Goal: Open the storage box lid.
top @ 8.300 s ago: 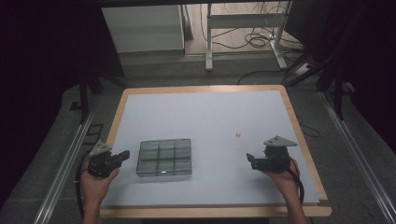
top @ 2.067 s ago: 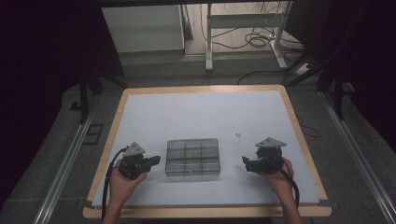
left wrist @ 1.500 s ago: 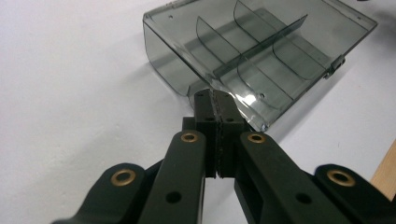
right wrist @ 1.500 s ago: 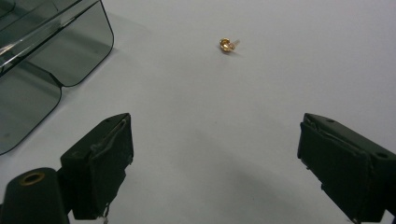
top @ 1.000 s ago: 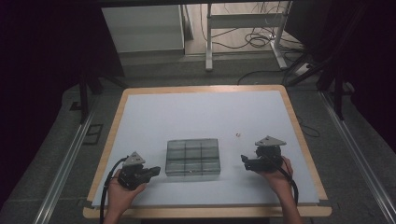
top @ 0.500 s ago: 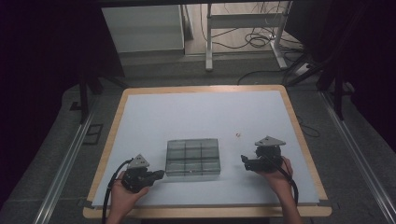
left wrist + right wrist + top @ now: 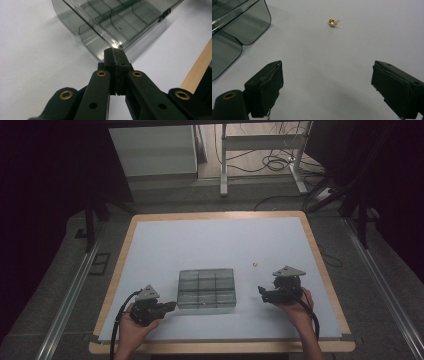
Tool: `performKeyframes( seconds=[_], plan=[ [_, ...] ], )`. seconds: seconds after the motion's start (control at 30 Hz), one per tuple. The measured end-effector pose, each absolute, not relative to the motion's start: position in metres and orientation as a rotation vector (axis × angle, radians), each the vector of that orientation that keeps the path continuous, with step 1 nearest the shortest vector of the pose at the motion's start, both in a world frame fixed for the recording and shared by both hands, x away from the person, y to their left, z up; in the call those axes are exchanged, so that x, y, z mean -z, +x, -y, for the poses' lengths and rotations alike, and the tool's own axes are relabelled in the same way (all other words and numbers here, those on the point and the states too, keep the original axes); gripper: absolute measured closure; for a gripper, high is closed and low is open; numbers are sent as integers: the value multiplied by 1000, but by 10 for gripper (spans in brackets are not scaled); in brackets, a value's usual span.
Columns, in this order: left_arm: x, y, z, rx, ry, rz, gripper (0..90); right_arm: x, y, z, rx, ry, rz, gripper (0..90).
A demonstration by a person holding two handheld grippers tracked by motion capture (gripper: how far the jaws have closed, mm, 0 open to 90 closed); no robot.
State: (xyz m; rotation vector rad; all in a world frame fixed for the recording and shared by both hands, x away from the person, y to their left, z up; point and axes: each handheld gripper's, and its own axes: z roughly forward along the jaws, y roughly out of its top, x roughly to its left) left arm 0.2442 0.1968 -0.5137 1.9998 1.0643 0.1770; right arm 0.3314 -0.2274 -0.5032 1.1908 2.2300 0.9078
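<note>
We've got the left tongs (image 7: 171, 306) clenched tight, nothing between them, tips right at the near-left corner of the smoky compartment box (image 7: 207, 289), which sits mid-bench (image 7: 165, 245) toward the near edge. Over on the right, our right tongs (image 7: 261, 293) are spread wide, released, with a tiny gold earring (image 7: 332, 22) lying just beyond them.

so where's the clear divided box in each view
high view: the clear divided box lies near the middle of the white table, between the two tongs.
left gripper view: it spans the top, its corner just ahead of the shut left tongs.
right gripper view: its corner sits at the upper left.
shared landmark: the small gold piece, right of the box in the high view.
</note>
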Motion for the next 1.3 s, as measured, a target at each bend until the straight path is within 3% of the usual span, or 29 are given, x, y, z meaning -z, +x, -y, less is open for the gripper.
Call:
performKeyframes(
  seconds=[0.5, 1.3],
  plan=[
    [517, 246, -195, -154, 2053, -1073, 895, 504, 332, 227, -904, 1192, -2232, 99],
    [518, 246, -194, -161, 2001, -1017, 898, 506, 333, 227, -897, 1194, -2234, 99]
  ],
)
